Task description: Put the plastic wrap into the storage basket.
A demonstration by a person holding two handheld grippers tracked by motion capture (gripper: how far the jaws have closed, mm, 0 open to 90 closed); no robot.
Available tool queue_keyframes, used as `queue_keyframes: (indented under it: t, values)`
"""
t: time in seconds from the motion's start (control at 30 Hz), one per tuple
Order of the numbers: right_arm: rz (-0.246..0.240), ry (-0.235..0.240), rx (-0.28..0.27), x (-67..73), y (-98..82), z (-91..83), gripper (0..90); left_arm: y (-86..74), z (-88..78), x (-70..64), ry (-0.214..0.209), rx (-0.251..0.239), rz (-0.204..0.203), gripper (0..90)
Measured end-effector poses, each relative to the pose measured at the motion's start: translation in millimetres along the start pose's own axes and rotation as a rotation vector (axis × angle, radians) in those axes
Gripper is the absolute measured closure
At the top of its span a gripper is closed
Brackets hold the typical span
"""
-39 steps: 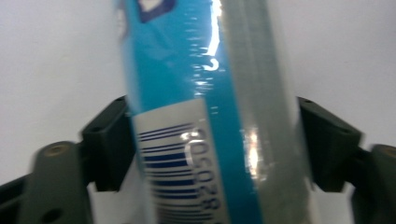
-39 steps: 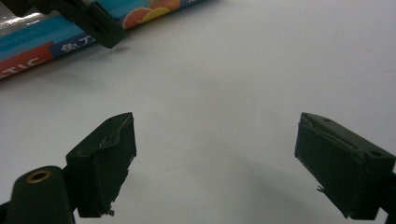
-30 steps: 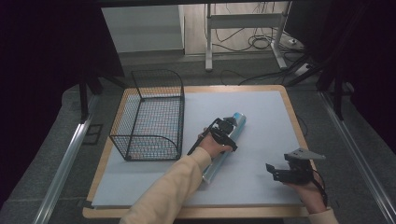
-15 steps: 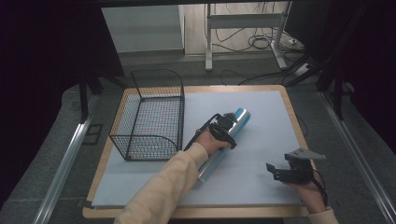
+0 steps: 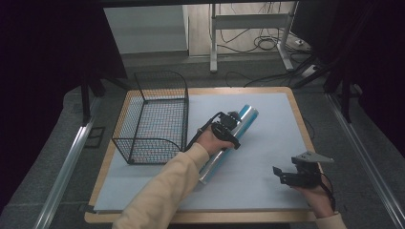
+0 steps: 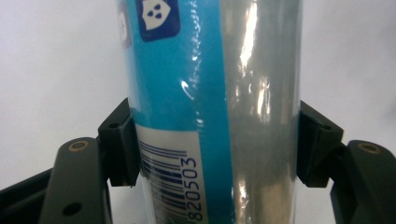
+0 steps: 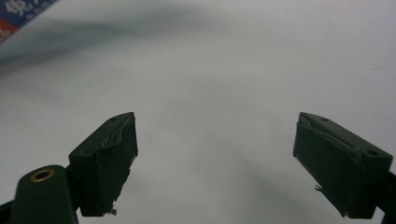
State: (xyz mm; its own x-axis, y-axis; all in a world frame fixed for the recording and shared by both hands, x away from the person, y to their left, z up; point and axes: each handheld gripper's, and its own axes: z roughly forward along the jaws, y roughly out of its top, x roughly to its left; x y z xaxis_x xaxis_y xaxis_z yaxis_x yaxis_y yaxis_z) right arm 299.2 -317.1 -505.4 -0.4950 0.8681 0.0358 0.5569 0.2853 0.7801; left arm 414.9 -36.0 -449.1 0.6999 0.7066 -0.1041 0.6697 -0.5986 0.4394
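Step in hand: pick-up. Left tongs [image 5: 232, 125] have just been closing and now grip the long blue-and-silver foil-wrapped tube [image 5: 232, 138] mid-length, right of the black wire basket [image 5: 155, 117] on the worktop [image 5: 267, 157]. Next, prob.: carry the tube over the basket's near wall, which is in the way. Right tongs [image 5: 279, 174] open, empty, well right of the basket.

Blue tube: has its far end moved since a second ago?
Yes. The blue tube, clamped in the left tool, has its far end lifted and shifted away from the wire basket.
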Motion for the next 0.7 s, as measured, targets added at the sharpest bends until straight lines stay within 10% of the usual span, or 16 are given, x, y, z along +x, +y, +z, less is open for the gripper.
queue_keyframes:
  t: [0.7]
  values:
    - [0.009, 0.0, 0.005, 0.8, 0.0, 1.1, 13.9, -10.0, -41.3, 7.9, -0.013, -0.086, 0.016, 31.6]
